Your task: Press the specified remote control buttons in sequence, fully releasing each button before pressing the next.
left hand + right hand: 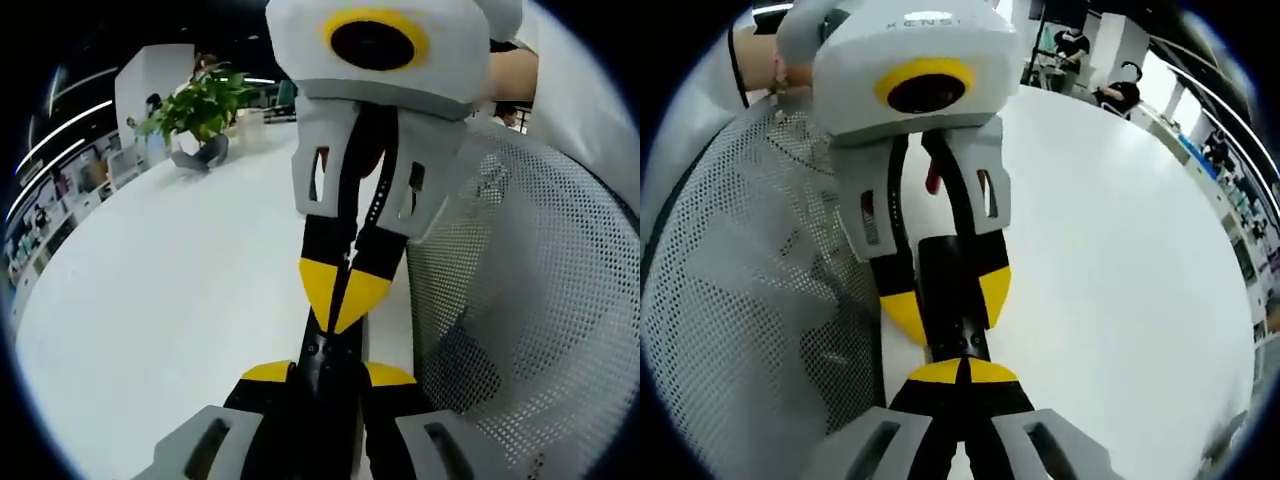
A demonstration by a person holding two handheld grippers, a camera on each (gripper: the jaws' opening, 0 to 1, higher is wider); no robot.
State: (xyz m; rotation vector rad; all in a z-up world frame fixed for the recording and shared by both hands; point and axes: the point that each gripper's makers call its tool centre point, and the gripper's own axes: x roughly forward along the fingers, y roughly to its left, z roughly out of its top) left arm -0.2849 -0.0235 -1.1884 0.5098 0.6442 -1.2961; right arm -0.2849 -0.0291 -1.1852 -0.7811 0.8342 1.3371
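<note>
Left hand-held gripper [330, 372] clamps the remote [322, 358] above the white worktop [180, 300]; right hand-held gripper [962, 371], pinched closed, tip on its buttons. Mid-press apparently, sequence progress unclear.

Left gripper view looking close along its jaws across the white table [170, 290], right gripper view facing the opposite way, both sharing the black remote [958, 300], mesh chair back [540, 300], tabletop.
</note>
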